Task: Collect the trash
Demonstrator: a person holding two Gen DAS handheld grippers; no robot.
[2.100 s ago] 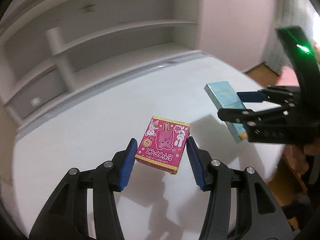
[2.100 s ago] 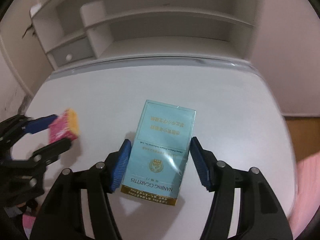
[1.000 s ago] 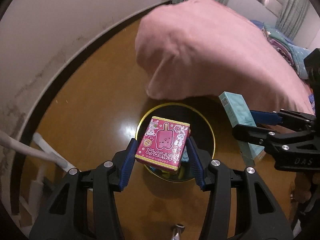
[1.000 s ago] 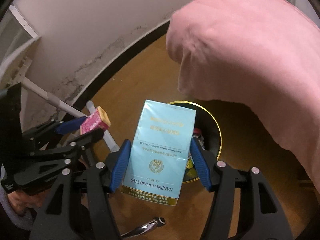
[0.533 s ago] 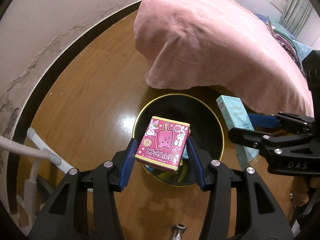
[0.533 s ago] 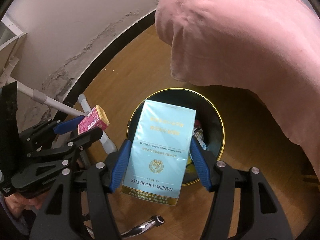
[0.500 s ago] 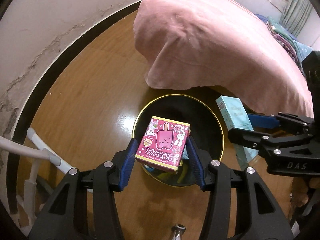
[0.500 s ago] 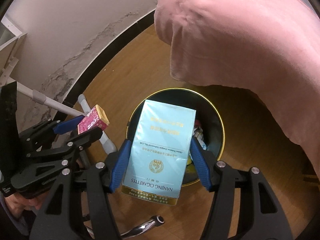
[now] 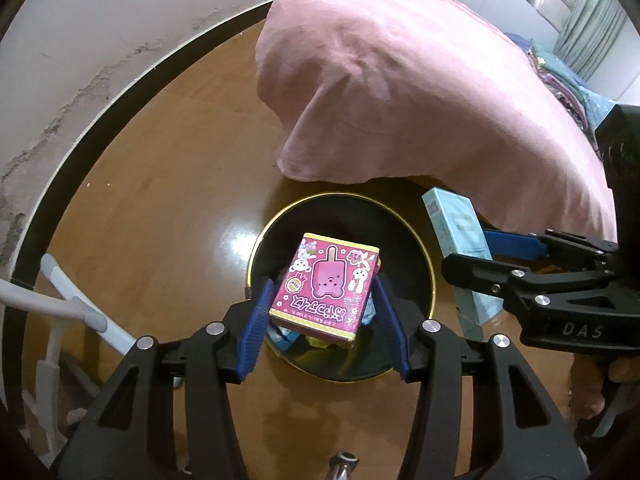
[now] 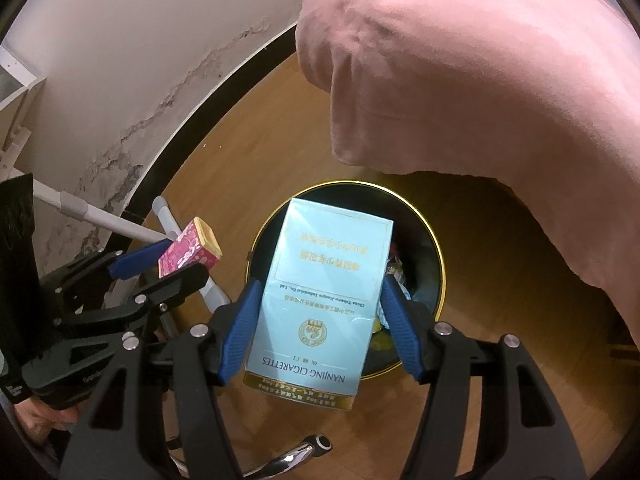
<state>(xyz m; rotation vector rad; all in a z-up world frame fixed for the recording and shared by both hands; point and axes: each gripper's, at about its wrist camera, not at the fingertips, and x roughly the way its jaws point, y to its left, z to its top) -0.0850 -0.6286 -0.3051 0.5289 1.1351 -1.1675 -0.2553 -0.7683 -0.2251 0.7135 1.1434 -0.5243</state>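
Note:
My left gripper (image 9: 323,312) is shut on a pink popsicle box (image 9: 326,286) and holds it above a round black bin with a gold rim (image 9: 424,256). My right gripper (image 10: 322,312) is shut on a light blue cigarette carton (image 10: 320,296) and holds it above the same bin (image 10: 434,240), which has trash inside. The carton (image 9: 460,236) and right gripper (image 9: 516,258) also show in the left wrist view, at the bin's right. The pink box (image 10: 190,254) and left gripper (image 10: 160,268) show in the right wrist view, left of the bin.
The bin stands on a wooden floor (image 9: 160,200). A pink blanket (image 9: 400,92) hangs over a bed edge just behind it. A white wall with a dark baseboard (image 10: 180,152) runs at the left. White metal legs (image 9: 60,304) and a chrome chair base (image 10: 296,452) are nearby.
Both grippers swung from the white table down over the floor bin, each keeping its box. In the last half second the bin has grown slightly nearer and more centred under both boxes.

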